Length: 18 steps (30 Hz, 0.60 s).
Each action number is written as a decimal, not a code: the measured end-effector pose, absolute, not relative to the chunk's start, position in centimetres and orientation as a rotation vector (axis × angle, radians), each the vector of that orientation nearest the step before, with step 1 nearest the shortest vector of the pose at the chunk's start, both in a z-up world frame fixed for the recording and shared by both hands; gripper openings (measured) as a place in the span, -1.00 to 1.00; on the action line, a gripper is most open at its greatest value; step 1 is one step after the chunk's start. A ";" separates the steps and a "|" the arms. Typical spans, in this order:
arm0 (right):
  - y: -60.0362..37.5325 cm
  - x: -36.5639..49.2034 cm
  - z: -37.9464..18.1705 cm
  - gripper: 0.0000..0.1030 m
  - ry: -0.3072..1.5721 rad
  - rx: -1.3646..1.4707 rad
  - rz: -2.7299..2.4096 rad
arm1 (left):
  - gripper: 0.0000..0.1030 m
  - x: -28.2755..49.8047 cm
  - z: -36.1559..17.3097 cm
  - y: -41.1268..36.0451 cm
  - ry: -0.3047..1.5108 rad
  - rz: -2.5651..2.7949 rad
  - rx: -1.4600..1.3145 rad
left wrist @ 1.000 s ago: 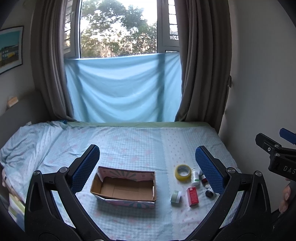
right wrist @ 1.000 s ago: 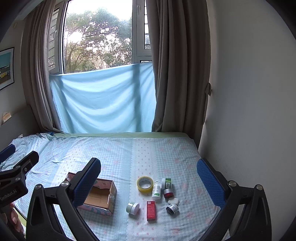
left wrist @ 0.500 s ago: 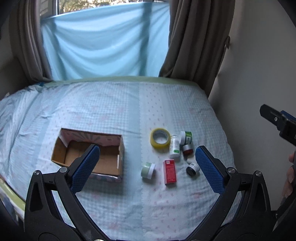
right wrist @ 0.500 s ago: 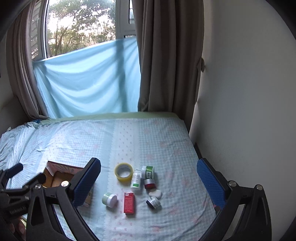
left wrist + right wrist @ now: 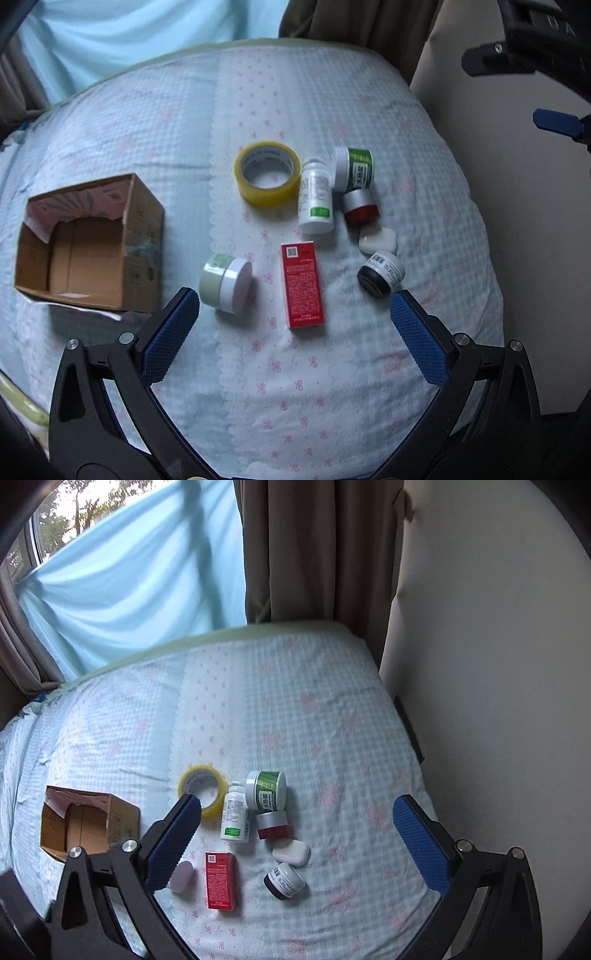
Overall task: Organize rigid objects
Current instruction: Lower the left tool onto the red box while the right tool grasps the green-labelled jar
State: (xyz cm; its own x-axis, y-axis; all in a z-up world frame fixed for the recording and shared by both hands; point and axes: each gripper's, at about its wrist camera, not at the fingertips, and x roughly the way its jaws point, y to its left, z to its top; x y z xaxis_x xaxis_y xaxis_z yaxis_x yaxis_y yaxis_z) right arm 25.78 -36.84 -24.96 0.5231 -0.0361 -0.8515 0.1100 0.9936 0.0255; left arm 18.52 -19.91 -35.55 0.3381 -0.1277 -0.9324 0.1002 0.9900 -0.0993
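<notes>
An open cardboard box (image 5: 88,240) (image 5: 86,823) lies on the bed at the left. To its right are a yellow tape roll (image 5: 266,172) (image 5: 202,789), a white bottle (image 5: 315,197) (image 5: 234,812), a green-labelled jar (image 5: 354,169) (image 5: 266,789), a red-and-silver jar (image 5: 360,206) (image 5: 272,825), a small white case (image 5: 377,240) (image 5: 291,851), a black-capped jar (image 5: 380,273) (image 5: 284,881), a red carton (image 5: 302,284) (image 5: 221,879) and a pale green jar (image 5: 225,282) (image 5: 181,876). My left gripper (image 5: 291,328) hangs open just above the carton. My right gripper (image 5: 295,834) stays open higher up.
The bed (image 5: 332,387) carries a pale checked sheet with pink bows. A wall (image 5: 480,664) runs along its right edge, brown curtains (image 5: 314,554) and a hanging blue cloth (image 5: 129,583) at the far end. Bare sheet lies beyond the objects.
Both grippers have tilted down and moved closer to the bed. The left one now looks almost straight down on the objects. Nothing on the bed has shifted.
</notes>
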 end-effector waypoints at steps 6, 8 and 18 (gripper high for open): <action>-36.0 31.6 -31.7 1.00 1.199 0.101 -0.028 | 0.89 21.0 -42.3 -21.2 1.337 -0.152 -0.094; -35.5 33.3 -33.9 1.00 1.249 0.094 -0.016 | 0.85 21.7 -44.4 -21.1 1.380 -0.139 -0.121; -33.2 40.0 -43.4 0.76 1.450 0.037 -0.050 | 0.75 24.7 -51.1 -21.1 1.482 -0.094 -0.233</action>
